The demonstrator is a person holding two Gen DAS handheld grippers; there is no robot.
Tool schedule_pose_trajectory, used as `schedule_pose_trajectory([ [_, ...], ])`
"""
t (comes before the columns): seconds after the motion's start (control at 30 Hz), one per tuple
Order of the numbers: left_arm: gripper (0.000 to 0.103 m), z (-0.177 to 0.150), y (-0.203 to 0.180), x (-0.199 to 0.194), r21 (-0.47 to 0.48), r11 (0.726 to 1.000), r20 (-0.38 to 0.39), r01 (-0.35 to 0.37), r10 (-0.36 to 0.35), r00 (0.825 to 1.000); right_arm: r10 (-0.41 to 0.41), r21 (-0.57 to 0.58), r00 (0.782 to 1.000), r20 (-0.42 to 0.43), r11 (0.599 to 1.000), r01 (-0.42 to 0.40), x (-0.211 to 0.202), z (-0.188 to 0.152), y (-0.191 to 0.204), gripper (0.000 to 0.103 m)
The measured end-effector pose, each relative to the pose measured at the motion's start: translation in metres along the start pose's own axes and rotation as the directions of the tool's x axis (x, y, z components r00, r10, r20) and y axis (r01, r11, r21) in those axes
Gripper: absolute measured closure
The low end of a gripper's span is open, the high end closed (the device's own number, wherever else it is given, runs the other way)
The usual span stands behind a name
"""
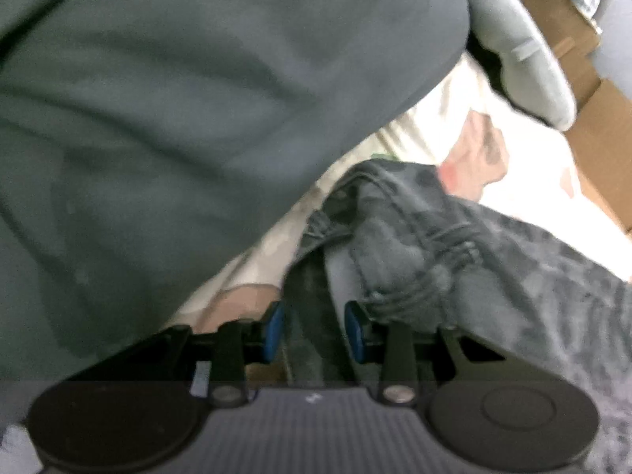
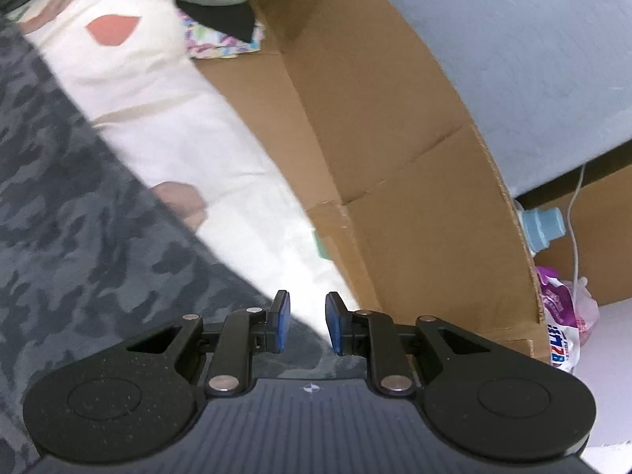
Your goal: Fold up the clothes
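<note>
A grey camouflage garment lies on the pale sheet, its gathered waistband bunched up in the left wrist view. My left gripper is shut on that bunched band, and cloth fills the gap between the blue pads. In the right wrist view the same camouflage garment stretches flat, its straight edge running down into my right gripper. That gripper is shut on the edge, with cloth showing low between the pads. A large plain grey-green garment fills the upper left of the left wrist view.
The white sheet has pink shapes printed on it. A cardboard box stands along its right side. A pale grey cushion and a patterned cloth lie at the far end. A blue bottle cap and a purple packet sit beyond the box.
</note>
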State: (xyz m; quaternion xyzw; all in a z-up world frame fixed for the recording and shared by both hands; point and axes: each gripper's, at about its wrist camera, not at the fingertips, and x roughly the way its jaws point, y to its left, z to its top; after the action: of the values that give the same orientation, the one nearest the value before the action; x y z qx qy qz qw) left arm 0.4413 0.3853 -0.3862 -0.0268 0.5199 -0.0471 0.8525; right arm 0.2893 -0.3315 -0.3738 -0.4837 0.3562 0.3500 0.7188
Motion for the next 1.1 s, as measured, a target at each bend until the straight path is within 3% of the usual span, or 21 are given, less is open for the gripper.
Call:
schedule_pose_trajectory([
  [0.3,0.068,0.014,-0.003,0.028,0.004,0.999,0.056,-0.036,0.035,0.998,-0.016,-0.003,1.0,-0.007,1.0,0.016,-0.001,-0.008,0.003,0.077],
  [0.5,0.076,0.023,0.007,0.008,-0.069,0.996,0.183,-0.051,0.063,0.981,-0.018,-0.01,1.0,0.012,1.0,0.018,-0.002,-0.005,0.004,0.075],
  [0.63,0.077,0.018,0.026,-0.026,-0.161,0.987,0.287,0.015,0.032,0.957,-0.011,-0.018,1.0,0.029,1.0,0.012,-0.002,-0.003,0.007,0.072],
  [0.77,0.079,0.011,0.036,-0.06,-0.199,0.98,0.357,-0.002,0.075,0.931,-0.003,-0.025,0.999,0.032,1.0,0.004,0.0,-0.002,0.009,0.072],
  [0.87,0.079,0.005,0.048,-0.078,-0.241,0.969,0.373,0.053,0.042,0.927,0.003,-0.033,0.999,0.04,0.999,-0.002,0.0,-0.001,0.011,0.072],
  [0.97,0.079,0.001,0.051,-0.08,-0.261,0.957,0.338,0.124,-0.029,0.941,0.009,-0.037,0.999,0.045,0.999,-0.007,0.0,0.0,0.013,0.071],
  [1.07,0.064,-0.002,0.049,-0.073,-0.288,0.936,0.306,0.201,-0.109,0.946,0.013,-0.043,0.999,0.047,0.999,-0.011,0.001,0.0,0.015,0.071],
  [1.1,0.053,-0.002,0.047,-0.069,-0.293,0.931,0.303,0.218,-0.126,0.945,0.013,-0.046,0.999,0.048,0.999,-0.011,0.001,0.0,0.016,0.071],
])
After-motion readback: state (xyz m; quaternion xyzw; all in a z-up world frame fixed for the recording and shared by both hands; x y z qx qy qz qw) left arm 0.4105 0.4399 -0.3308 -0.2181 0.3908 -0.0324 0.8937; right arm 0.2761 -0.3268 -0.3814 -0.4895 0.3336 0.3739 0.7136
